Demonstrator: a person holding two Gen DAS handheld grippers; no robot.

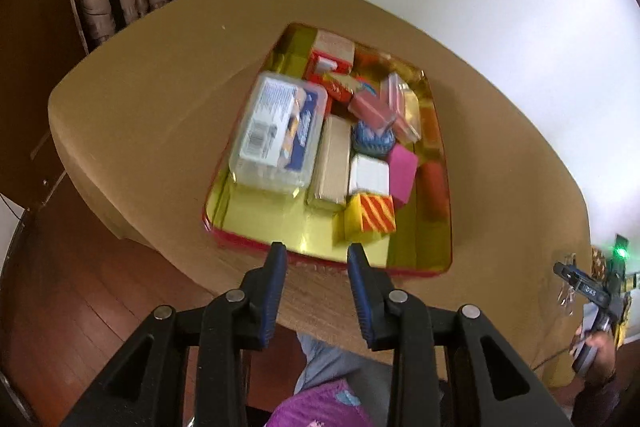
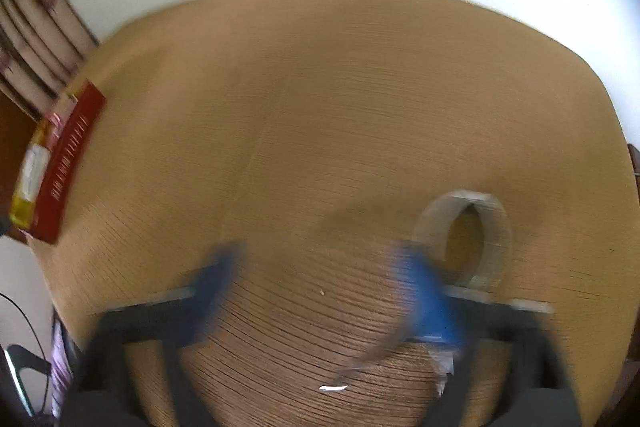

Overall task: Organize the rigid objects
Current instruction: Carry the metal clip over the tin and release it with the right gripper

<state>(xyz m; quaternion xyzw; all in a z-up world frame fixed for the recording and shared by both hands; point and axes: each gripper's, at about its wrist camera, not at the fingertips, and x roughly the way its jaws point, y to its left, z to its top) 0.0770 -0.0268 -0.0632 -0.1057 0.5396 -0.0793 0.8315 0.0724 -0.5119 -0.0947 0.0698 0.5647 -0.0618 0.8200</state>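
The tape roll (image 2: pixel 464 239) stands on edge on the bench (image 2: pixel 340 99), just beside the right-hand finger of my right tool (image 2: pixel 320 275), outside the gap and not between the fingers; the view is smeared, so I cannot say whether that finger touches it. My right tool's jaws stand wide apart with only bare bench between them. My left tool (image 1: pixel 316 255) hangs above the near rim of the red tray (image 1: pixel 400 269), its fingers drawn in to a narrow gap and gripping nothing. The tray, gold inside, already holds a clear plastic box (image 1: pixel 276 135), a cardboard packet (image 1: pixel 332 163), a white cube (image 1: pixel 370 177), a pink block (image 1: pixel 403 173) and a striped orange block (image 1: pixel 376 217), packed toward the far and right side, with open gold floor at the near left. I take the roll to be the last loose piece, so the step in hand is picking it up. To do it well I should shift my right tool sideways until the roll sits squarely between the fingers, pinch across its flat faces or one wall through the hole, and close gently, since a roll on edge may trundle off if nudged. Then I would lay it flat in the free near corner, keeping my left tool clear of that path.
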